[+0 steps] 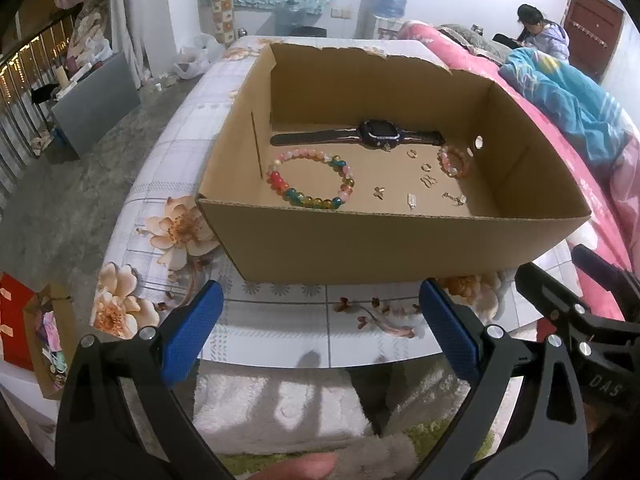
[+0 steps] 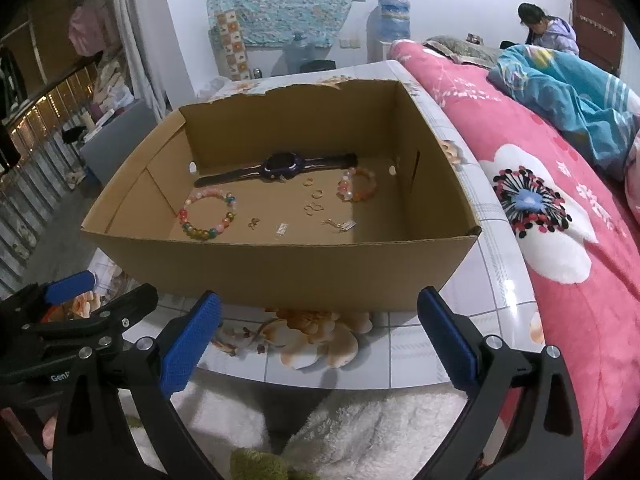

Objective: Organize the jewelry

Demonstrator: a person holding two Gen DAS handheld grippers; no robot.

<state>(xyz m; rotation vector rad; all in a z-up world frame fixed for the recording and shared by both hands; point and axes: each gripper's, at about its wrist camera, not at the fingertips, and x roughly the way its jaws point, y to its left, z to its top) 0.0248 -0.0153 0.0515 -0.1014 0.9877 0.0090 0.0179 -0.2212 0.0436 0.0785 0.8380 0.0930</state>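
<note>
Floral-tiled table (image 1: 280, 312) — open cardboard box (image 1: 360, 248) on it, beside pink bedding (image 2: 540, 208)

The cardboard box (image 1: 400, 240) is open on top, so entry is free from above; its near wall blocks a level approach. Inside, the watch (image 1: 360, 136) lies along the back, beaded bracelets (image 1: 310, 178) left and right, with bare floor at the near right corner.
</note>
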